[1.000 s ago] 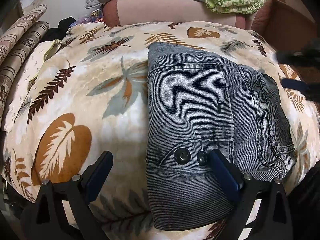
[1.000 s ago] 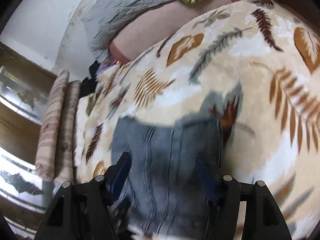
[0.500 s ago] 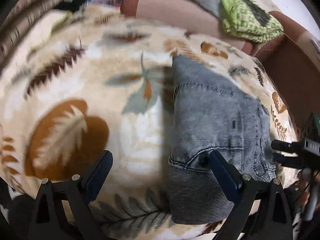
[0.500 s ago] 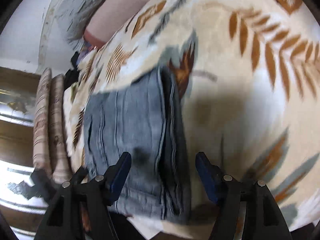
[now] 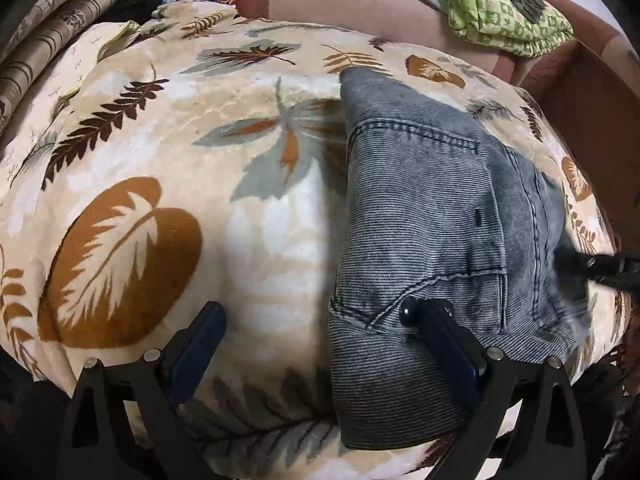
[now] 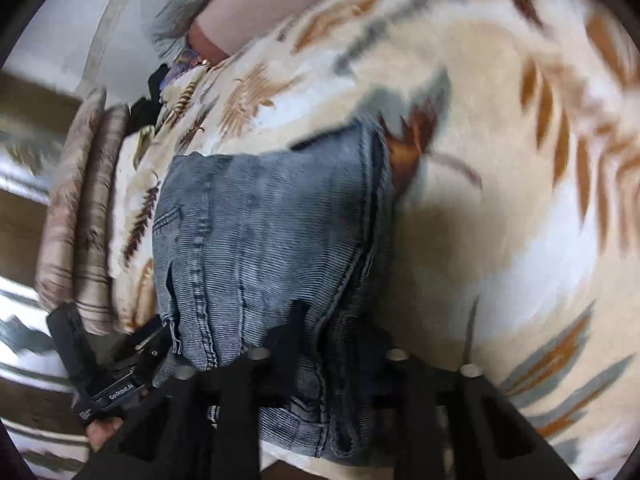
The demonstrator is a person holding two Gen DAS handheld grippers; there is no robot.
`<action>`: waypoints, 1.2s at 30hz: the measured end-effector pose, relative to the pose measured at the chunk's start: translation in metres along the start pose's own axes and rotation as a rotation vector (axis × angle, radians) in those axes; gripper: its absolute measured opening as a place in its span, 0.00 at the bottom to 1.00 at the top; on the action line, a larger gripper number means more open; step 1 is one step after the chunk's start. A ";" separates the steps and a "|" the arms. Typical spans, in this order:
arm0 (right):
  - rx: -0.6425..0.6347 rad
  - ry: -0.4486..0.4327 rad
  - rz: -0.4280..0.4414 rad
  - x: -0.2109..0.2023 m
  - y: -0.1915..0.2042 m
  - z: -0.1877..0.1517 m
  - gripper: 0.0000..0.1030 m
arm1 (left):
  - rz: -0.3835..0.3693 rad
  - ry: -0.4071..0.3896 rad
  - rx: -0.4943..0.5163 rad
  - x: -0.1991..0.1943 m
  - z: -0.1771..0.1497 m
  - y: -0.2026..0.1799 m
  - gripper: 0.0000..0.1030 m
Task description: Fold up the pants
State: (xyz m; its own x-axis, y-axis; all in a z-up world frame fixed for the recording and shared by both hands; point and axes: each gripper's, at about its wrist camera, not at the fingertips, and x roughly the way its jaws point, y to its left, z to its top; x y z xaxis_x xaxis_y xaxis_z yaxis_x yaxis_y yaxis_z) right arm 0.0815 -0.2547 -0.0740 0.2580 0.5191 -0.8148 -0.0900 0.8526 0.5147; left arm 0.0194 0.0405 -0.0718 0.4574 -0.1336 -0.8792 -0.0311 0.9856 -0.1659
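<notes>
The grey-blue denim pants (image 5: 432, 216) lie folded in a compact stack on the leaf-print blanket (image 5: 160, 152). My left gripper (image 5: 320, 340) is open, its right finger (image 5: 444, 340) resting on the stack's near edge by the snap buttons, its left finger over bare blanket. In the right wrist view the pants (image 6: 272, 232) fill the middle. My right gripper (image 6: 332, 344) has narrowed its fingers around the stack's right edge. It also shows in the left wrist view (image 5: 600, 268) at the stack's far right side.
Striped rolled cushions (image 5: 48, 28) lie at the left. A pink sofa back (image 5: 340, 0) with a green patterned cloth (image 5: 508, 12) stands behind. The left gripper's body (image 6: 92, 364) shows in the right wrist view at the lower left.
My right gripper has moved onto the right edge of the stack and narrowed around it. My left gripper has shifted slightly and stays open at the near edge.
</notes>
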 end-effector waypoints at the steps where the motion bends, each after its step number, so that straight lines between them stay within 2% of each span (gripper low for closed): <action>1: -0.050 -0.023 -0.034 -0.008 0.010 0.003 0.19 | -0.006 0.009 -0.004 0.000 0.001 0.001 0.95; 3: -0.146 -0.072 -0.103 -0.021 0.034 0.007 0.19 | -0.003 0.009 -0.005 0.000 0.001 0.001 0.95; 5: -0.176 -0.079 -0.144 -0.017 0.041 0.010 0.19 | 0.007 0.000 -0.004 -0.001 0.001 -0.004 0.95; 7: -0.177 -0.003 -0.205 0.010 0.026 0.009 0.25 | -0.004 -0.017 0.017 -0.008 0.002 -0.009 0.94; 8: -0.147 0.029 -0.199 0.021 0.013 0.005 0.31 | -0.010 -0.027 0.021 -0.014 0.003 -0.010 0.94; 9: -0.070 -0.018 -0.139 0.012 0.000 0.002 0.42 | -0.019 -0.044 0.025 -0.022 0.003 -0.009 0.94; 11: -0.024 -0.038 -0.133 -0.003 -0.006 0.002 0.56 | -0.020 -0.125 0.017 -0.043 0.007 -0.009 0.94; 13: -0.024 -0.120 -0.154 -0.028 -0.002 0.001 0.56 | 0.000 -0.157 0.042 -0.050 0.007 -0.012 0.94; 14: -0.019 -0.143 -0.126 -0.039 0.001 0.000 0.56 | 0.027 -0.145 0.078 -0.045 0.006 -0.017 0.94; 16: 0.012 -0.164 0.034 -0.056 0.009 -0.007 0.58 | 0.080 -0.052 0.144 -0.021 -0.001 -0.028 0.94; 17: 0.022 -0.152 0.104 -0.055 0.013 -0.011 0.63 | 0.111 -0.034 0.174 -0.009 -0.008 -0.032 0.94; 19: 0.042 -0.051 0.270 -0.034 0.017 -0.025 0.66 | 0.105 -0.069 0.157 -0.016 -0.008 -0.029 0.94; 20: 0.054 0.021 0.295 -0.015 0.015 -0.032 0.66 | 0.078 -0.068 0.137 -0.022 -0.004 -0.027 0.93; 21: 0.073 0.089 0.236 0.008 0.006 -0.038 0.60 | 0.043 -0.079 0.118 -0.030 -0.002 -0.024 0.93; 22: 0.090 0.084 0.233 0.013 -0.001 -0.041 0.59 | 0.025 -0.114 0.107 -0.039 -0.001 -0.023 0.93; 23: 0.107 0.068 0.250 0.007 -0.005 -0.040 0.59 | 0.031 -0.153 0.105 -0.047 -0.001 -0.022 0.93; 24: 0.099 0.070 0.227 -0.003 -0.001 -0.033 0.59 | 0.043 -0.169 0.108 -0.047 -0.001 -0.024 0.93; 25: 0.068 0.046 0.185 -0.012 0.004 -0.028 0.60 | 0.060 -0.145 0.123 -0.038 -0.003 -0.028 0.93; 26: 0.007 0.004 0.123 -0.025 0.016 -0.016 0.61 | 0.062 -0.080 0.142 -0.024 -0.005 -0.030 0.93; 27: -0.021 -0.011 0.122 -0.035 0.025 -0.008 0.61 | 0.067 -0.038 0.143 -0.014 -0.009 -0.031 0.94; 28: -0.044 -0.021 0.136 -0.042 0.035 0.003 0.62 | 0.056 -0.064 0.111 -0.011 -0.013 -0.027 0.94; 29: -0.077 -0.028 0.138 -0.046 0.048 0.016 0.69 | 0.038 -0.069 0.080 -0.011 -0.014 -0.023 0.94; 30: -0.142 -0.026 0.104 -0.048 0.071 0.032 0.78 | 0.024 -0.060 0.063 -0.009 -0.014 -0.020 0.94; 31: -0.206 -0.016 0.067 -0.043 0.088 0.044 0.81 | 0.009 -0.051 0.053 -0.008 -0.013 -0.018 0.94; 33: -0.325 0.022 -0.005 -0.023 0.128 0.074 0.83 | -0.019 -0.041 0.035 -0.003 -0.014 -0.014 0.95; 35: -0.413 0.132 -0.027 0.017 0.167 0.100 0.84 | -0.038 -0.043 0.012 -0.002 -0.016 -0.011 0.95; 36: -0.451 0.192 -0.070 0.041 0.186 0.113 0.84 | -0.036 -0.051 0.010 -0.003 -0.016 -0.015 0.95</action>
State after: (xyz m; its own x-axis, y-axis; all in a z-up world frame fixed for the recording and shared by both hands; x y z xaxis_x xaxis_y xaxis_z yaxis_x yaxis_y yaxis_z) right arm 0.1845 -0.0815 0.0181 0.1004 0.4255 -0.8994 -0.4968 0.8046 0.3252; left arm 0.0043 0.0245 -0.0742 0.5029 -0.1642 -0.8486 -0.0050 0.9812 -0.1929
